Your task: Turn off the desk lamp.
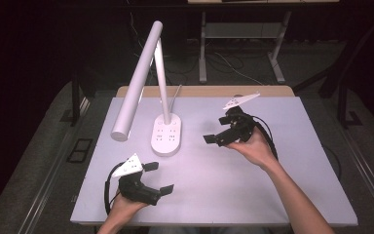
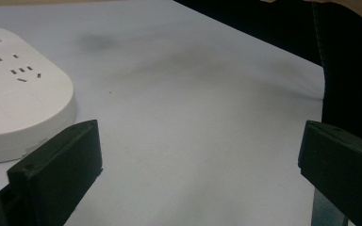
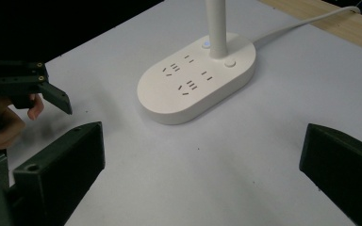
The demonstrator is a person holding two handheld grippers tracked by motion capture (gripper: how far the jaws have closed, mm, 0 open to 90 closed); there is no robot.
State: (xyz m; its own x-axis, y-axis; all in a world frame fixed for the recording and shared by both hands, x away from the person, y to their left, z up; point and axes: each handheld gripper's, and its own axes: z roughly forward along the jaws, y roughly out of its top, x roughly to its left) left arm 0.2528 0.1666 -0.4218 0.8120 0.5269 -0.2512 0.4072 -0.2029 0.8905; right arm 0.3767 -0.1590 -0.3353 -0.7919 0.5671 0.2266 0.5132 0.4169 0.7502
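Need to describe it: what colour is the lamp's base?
White base, clearest in the right gripper view.

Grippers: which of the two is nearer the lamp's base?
The right gripper, level with the base and aimed at it. The left gripper sits lower, near the table's front edge.

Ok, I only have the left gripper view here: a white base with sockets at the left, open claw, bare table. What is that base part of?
Observer: A desk lamp. Its long tube head leans out left of the base in the high view.
Operator: Does it have a lead?
Observer: Yes, a white cable leaves the base's far end. I cannot tell where it ends.
Operator: And the other hand?
Observer: The right claw is open, held right of the base and pointing at it.
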